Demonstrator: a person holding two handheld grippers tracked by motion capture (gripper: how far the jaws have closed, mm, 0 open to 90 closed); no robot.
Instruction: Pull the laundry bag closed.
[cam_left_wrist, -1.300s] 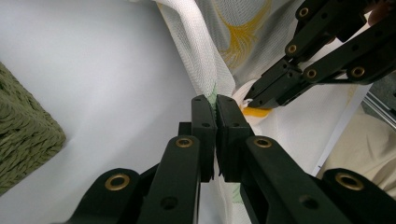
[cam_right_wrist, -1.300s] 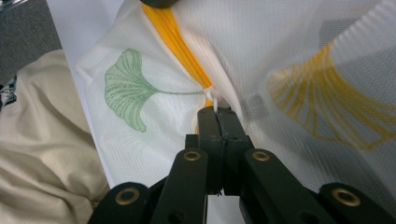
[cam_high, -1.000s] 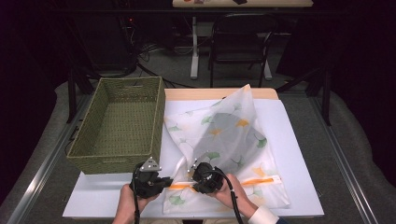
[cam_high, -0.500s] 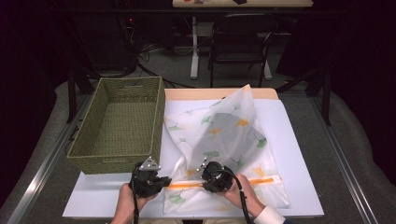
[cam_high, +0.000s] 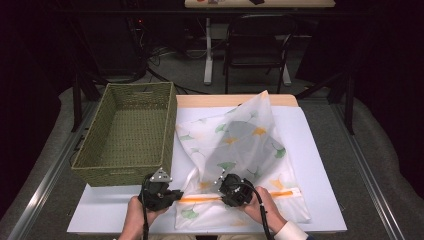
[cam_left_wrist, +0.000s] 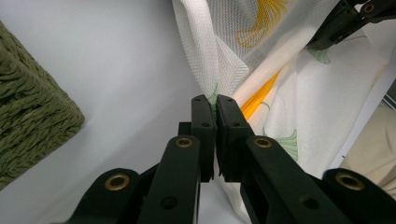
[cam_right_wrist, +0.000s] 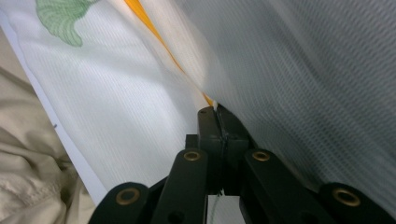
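- Mesh bag lies on the desk, right of the basket, long axis running away from the person.
- Left gripper: fingers clamped on the near-left edge.
- Right gripper: fingers pinching the orange zipper, further right.

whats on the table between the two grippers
In the high view, the mesh bag's orange zipper strip runs from the left gripper to the right gripper, both clamped on the bag.
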